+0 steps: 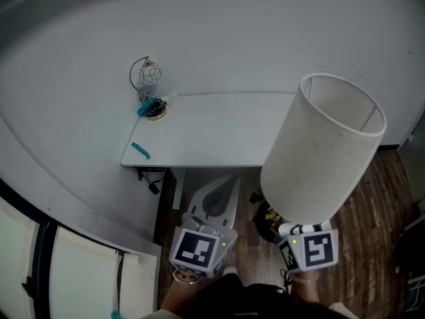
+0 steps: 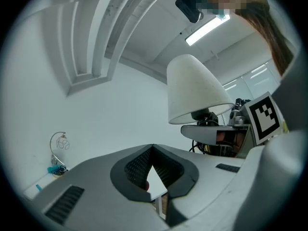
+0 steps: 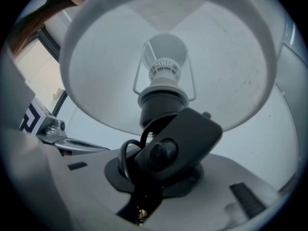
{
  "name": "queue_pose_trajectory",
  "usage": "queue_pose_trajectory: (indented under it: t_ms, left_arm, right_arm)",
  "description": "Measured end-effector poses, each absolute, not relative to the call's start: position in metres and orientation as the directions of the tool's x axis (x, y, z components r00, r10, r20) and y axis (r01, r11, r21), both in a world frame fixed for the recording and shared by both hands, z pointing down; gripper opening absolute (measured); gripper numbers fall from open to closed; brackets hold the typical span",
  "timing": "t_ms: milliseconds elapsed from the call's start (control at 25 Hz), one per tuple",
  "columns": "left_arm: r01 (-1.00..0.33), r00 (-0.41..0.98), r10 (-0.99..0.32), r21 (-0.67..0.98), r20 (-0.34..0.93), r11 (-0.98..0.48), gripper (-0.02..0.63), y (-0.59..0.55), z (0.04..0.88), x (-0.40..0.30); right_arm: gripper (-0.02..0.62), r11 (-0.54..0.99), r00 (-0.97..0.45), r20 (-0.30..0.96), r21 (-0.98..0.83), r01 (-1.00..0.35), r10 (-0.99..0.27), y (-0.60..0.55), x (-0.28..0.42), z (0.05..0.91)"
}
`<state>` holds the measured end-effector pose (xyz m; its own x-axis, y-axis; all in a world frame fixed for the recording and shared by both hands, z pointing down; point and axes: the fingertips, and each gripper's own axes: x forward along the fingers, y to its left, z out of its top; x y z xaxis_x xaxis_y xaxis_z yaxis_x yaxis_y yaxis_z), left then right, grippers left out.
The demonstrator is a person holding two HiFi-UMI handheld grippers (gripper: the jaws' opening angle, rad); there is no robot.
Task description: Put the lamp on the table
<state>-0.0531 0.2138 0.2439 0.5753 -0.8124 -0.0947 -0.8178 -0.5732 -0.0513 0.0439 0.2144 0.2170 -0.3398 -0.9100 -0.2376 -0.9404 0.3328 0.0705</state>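
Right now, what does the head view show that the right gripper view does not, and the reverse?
Only the head view: the white table, a wire ornament at its far left corner, a teal item near its left edge, the wooden floor. Only the right gripper view: the inside of the lamp shade, the white bulb socket, and the right gripper closed on the black base. Both: the shade and the left gripper.
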Motion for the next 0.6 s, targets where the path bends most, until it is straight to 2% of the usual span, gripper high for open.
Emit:
queue_pose_trajectory:
  t_ms: [600]
  left_arm:
    - [-0.846,0.528,-0.844,0.030,-0.089,-0.532,-0.002,0.192,0.259,-0.106]
  right_arm:
    - [0.081,0.346,-0.362,-0.215,0.108,-0.932,-0.907,0.196,0.003,0.219]
